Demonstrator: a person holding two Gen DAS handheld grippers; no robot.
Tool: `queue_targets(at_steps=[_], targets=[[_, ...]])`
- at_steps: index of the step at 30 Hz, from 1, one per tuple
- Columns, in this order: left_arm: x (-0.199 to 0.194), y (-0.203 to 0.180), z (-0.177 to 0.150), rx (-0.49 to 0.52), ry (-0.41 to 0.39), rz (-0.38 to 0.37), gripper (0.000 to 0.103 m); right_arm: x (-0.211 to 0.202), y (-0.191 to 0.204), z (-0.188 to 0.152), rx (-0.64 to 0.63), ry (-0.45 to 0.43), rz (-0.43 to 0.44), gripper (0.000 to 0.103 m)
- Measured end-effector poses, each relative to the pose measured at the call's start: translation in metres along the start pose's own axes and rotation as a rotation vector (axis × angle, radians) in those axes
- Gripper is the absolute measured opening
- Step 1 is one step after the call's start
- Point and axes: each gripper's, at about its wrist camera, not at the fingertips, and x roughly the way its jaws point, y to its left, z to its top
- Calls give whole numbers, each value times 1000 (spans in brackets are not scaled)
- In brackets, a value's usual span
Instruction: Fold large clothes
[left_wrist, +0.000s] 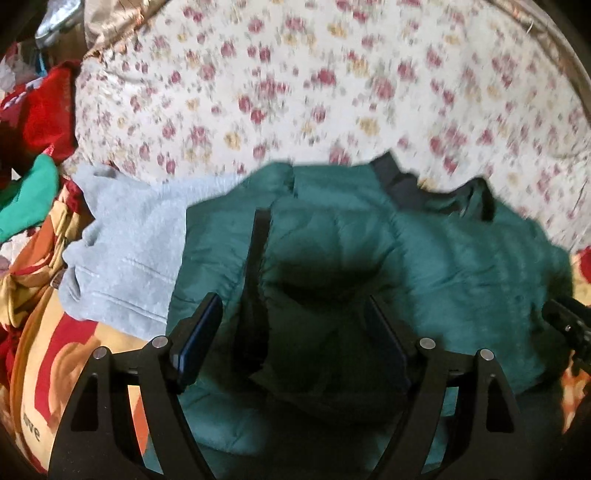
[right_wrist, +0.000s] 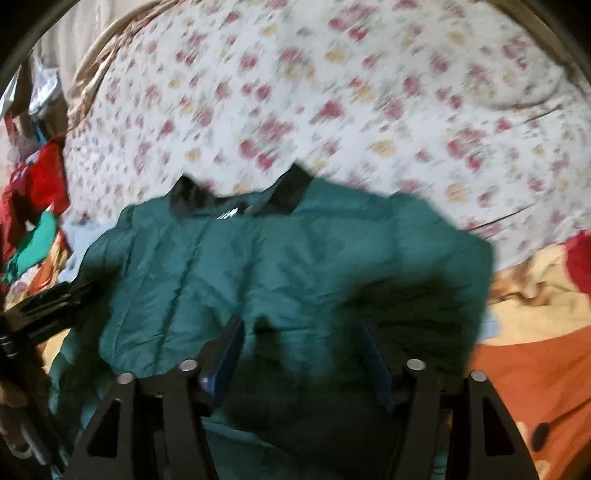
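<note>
Hovering side by side, the left gripper (left_wrist: 291, 332) and right gripper (right_wrist: 303, 354) are both standing apart, clamping nothing. The green jacket (left_wrist: 369, 251) is lying doubled on the floral quilt (left_wrist: 295, 92), probably so the fold settles; grey sweatshirt (left_wrist: 129, 240) is waiting beside it.

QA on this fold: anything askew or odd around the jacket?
Yes. The green jacket lies partly over a grey garment at its left edge, so the two overlap. Its dark collar sticks up unevenly. No visible damage.
</note>
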Motion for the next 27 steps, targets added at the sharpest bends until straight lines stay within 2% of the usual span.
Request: queue_targets(at_steps=[1, 4, 7, 12, 16, 21, 24, 27], targets=[[-5, -2, 2, -6, -9, -16, 80, -2, -4, 1, 0, -6, -26, 76], [-12, -13, 4, -2, -20, -49, 80, -4, -24, 0, 21, -25, -85, 76], [-6, -25, 3, 16, -4, -71, 80, 4, -39, 1, 58, -20, -93, 76], [20, -43, -8, 88, 50, -32, 80, 36, -48, -2, 57, 27, -110, 76], [30, -43, -12, 96, 48, -15, 80, 43, -51, 0, 69, 36, -96, 77], [33, -42, -13, 105, 55, -8, 81, 17, -47, 4, 56, 39, -92, 77], [35, -42, -14, 103, 56, -7, 82, -15, -38, -6, 27, -9, -62, 77], [35, -43, -15, 107, 51, -5, 83, -23, -29, -19, 1, -7, -47, 77]])
